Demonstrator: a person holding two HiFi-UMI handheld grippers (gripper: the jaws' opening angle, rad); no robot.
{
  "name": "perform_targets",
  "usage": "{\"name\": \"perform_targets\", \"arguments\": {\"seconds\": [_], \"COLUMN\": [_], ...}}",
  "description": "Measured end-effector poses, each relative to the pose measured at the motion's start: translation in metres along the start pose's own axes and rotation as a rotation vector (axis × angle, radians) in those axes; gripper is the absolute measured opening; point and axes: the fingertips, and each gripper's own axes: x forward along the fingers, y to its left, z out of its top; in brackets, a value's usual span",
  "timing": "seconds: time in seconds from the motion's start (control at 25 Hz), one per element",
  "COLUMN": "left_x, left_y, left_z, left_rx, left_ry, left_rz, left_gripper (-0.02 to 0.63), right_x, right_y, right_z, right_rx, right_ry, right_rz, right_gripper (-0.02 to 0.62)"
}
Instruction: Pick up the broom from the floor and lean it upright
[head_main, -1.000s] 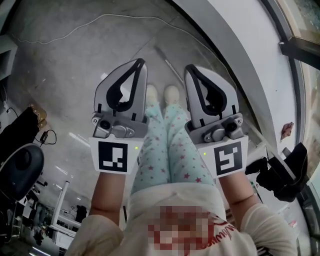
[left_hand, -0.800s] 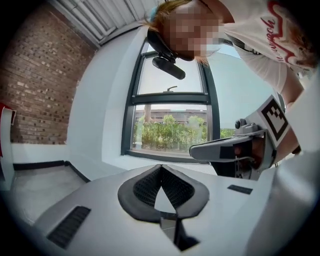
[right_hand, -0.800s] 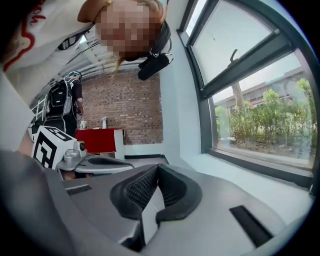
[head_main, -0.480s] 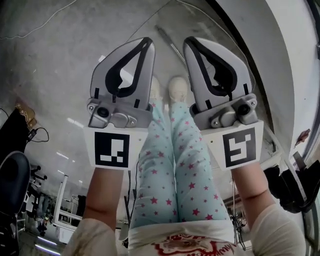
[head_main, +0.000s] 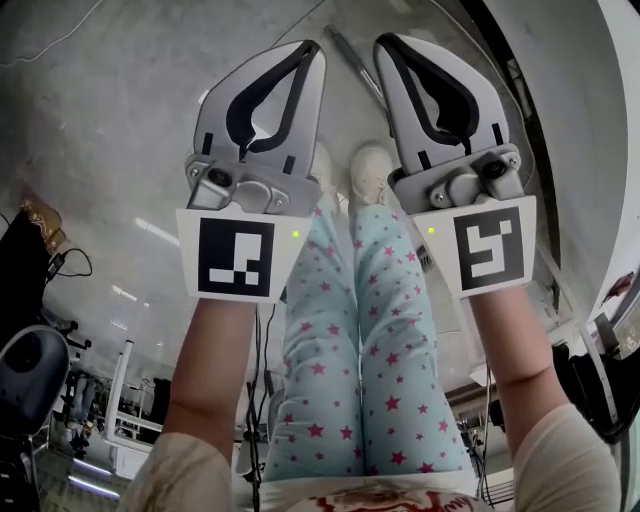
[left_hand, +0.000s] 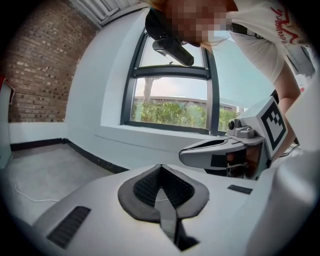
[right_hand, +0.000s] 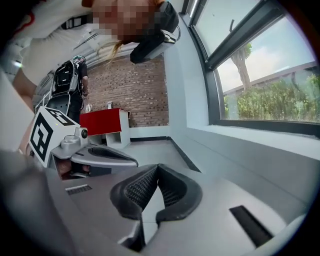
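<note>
A thin grey rod, seemingly the broom handle (head_main: 352, 62), lies on the concrete floor beyond the person's shoes, between the two gripper tips in the head view; the broom's head is out of sight. My left gripper (head_main: 312, 50) is held out over the left leg, jaws together and empty. My right gripper (head_main: 386, 44) hangs beside it over the right leg, also shut and empty. In the left gripper view the pads (left_hand: 160, 169) meet at the tip, and the right gripper (left_hand: 220, 152) shows alongside. The right gripper view shows its own tips (right_hand: 157, 168) closed.
A curved white wall with a dark skirting (head_main: 520, 95) runs along the right, with a window (left_hand: 170, 107) above it. A cable (head_main: 40, 48) trails over the floor at far left. An office chair (head_main: 30, 370) stands at left, a black bag (head_main: 600, 375) at right, a red cabinet (right_hand: 105, 122) far off.
Both grippers have sunk toward the floor together and now reach further up the head view, closer to the grey rod. Both stayed shut.
</note>
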Motion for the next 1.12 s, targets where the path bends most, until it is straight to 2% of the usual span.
{"name": "perform_targets", "arguments": {"seconds": [0.24, 0.48, 0.64, 0.92, 1.0, 1.12], "left_x": [0.005, 0.016, 0.022, 0.036, 0.039, 0.041], "left_y": [0.004, 0.002, 0.005, 0.013, 0.015, 0.015], "left_z": [-0.042, -0.09, -0.115, -0.135, -0.138, -0.144], "left_rx": [-0.043, -0.044, -0.043, -0.025, -0.041, -0.032], "left_ry": [0.043, 0.077, 0.095, 0.108, 0.105, 0.106], "left_rz": [0.006, -0.012, -0.017, -0.021, -0.02, -0.027], "left_gripper": [0.017, 0.017, 0.017, 0.017, 0.017, 0.017], "right_x": [0.01, 0.027, 0.043, 0.073, 0.078, 0.082], "right_y": [0.009, -0.003, 0.001, 0.0, -0.001, 0.001], "right_z": [-0.049, -0.122, -0.158, -0.226, -0.24, -0.264], "right_rx": [0.069, 0.066, 0.04, 0.062, 0.061, 0.051], "right_ry": [0.033, 0.1, 0.141, 0.282, 0.312, 0.363], "right_rz": [0.015, -0.011, 0.022, 0.014, 0.009, 0.037], "right_gripper": [0.023, 0.023, 0.023, 0.025, 0.025, 0.026]}}
